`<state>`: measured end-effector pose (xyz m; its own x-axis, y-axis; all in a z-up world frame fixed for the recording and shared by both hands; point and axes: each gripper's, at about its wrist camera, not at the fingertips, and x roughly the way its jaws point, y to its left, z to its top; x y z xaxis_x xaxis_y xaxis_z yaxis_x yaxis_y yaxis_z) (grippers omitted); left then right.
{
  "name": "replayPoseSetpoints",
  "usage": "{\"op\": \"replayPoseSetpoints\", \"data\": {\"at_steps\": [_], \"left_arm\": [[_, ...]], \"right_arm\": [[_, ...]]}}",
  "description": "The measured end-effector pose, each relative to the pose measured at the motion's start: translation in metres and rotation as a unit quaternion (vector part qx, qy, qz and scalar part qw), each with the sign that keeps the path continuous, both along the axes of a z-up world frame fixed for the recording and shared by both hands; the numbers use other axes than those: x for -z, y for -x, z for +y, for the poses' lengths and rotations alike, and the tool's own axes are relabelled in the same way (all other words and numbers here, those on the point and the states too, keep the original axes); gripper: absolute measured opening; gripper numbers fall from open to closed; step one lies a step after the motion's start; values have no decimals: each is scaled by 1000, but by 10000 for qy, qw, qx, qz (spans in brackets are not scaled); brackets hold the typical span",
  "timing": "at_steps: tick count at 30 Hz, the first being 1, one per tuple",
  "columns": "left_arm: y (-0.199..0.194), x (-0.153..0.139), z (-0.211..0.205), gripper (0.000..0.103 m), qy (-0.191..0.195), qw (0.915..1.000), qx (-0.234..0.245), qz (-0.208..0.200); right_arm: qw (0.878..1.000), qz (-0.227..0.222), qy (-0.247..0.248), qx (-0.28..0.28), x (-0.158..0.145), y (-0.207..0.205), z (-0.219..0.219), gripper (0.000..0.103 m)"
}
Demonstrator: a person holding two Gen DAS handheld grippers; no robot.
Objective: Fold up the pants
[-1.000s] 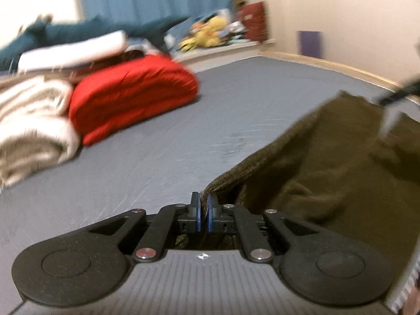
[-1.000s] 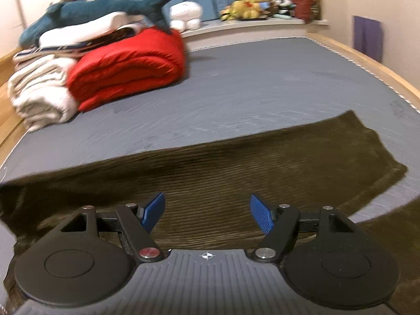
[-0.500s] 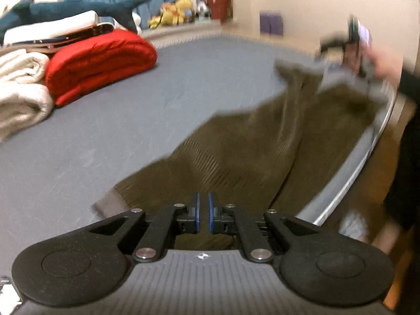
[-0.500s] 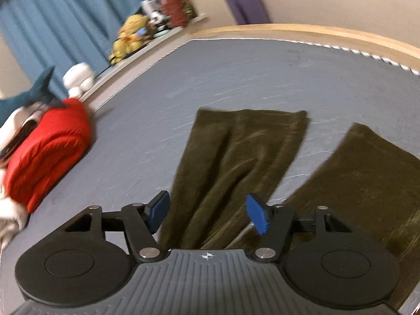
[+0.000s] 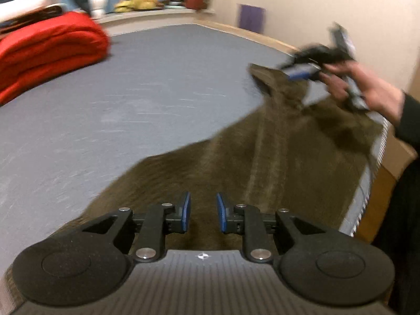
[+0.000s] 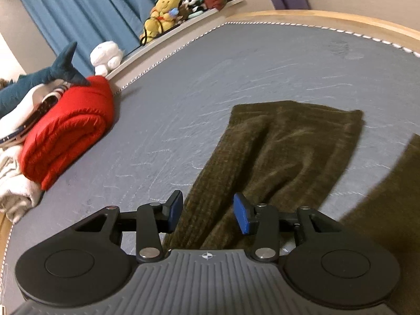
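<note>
The dark olive corduroy pants (image 6: 278, 155) lie across the grey mattress (image 6: 236, 73), lower right of the frame. The left gripper (image 5: 201, 211) is opening, empty; the right gripper (image 6: 207, 212) is closing around one leg's edge. Pinch that edge fully before lifting.

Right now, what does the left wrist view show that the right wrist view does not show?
Only the left wrist view shows the person's hand carrying the right gripper over the pants.

Only the right wrist view shows the spread pant-leg ends and the white plush.

Both show the grey bed, the red blanket and the yellow plush.
</note>
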<state>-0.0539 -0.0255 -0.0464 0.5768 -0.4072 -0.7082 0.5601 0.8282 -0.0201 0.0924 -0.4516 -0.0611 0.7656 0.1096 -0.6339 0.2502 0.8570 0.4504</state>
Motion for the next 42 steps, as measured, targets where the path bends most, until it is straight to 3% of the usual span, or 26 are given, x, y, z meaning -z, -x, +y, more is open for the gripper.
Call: {"op": "replayPoseSetpoints", "data": {"at_steps": [5,9,12,13,15,17,19,25,32,36,40,42], "left_arm": [[-9,14,-15,29,-106,9995,168,259],[-14,14,-20,29,-139,9994,178,257],[-12,9,-16,33,-100,9997,147,164],[-12,8,-14,34,-76,9998,107,151],[-13,7,-10,35,-66,9999,-9,154],[-12,5,-5,35,-69,9998,-92,158],[-10,3,-4,35,-64,9998,-113,130],[0,1,-4,35,-37,10000,-65,49],[16,-4,-8,35,4,9998,180,-83],[21,-6,-11,36,61,9994,312,-102],[25,-6,-20,38,90,9991,400,-76],[26,-5,-28,39,69,9988,478,-52]], "right_arm": [[9989,324,318,-128,18,-38,11,64],[9975,562,389,-153,30,-58,21,67],[9927,752,935,-117,34,-66,34,66],[9912,776,1071,-93,35,-66,37,64],[9892,833,1202,-66,35,-66,37,49],[9885,846,1256,-29,32,-61,34,28],[9895,778,1218,-12,28,-55,28,22],[9946,363,961,124,-11,-12,11,20],[9948,-17,1018,64,-64,84,-14,19],[9942,287,1034,-21,-57,133,-35,19],[9905,1146,741,-149,-21,157,-58,21],[9873,1469,596,95,-6,165,-76,28]]}}
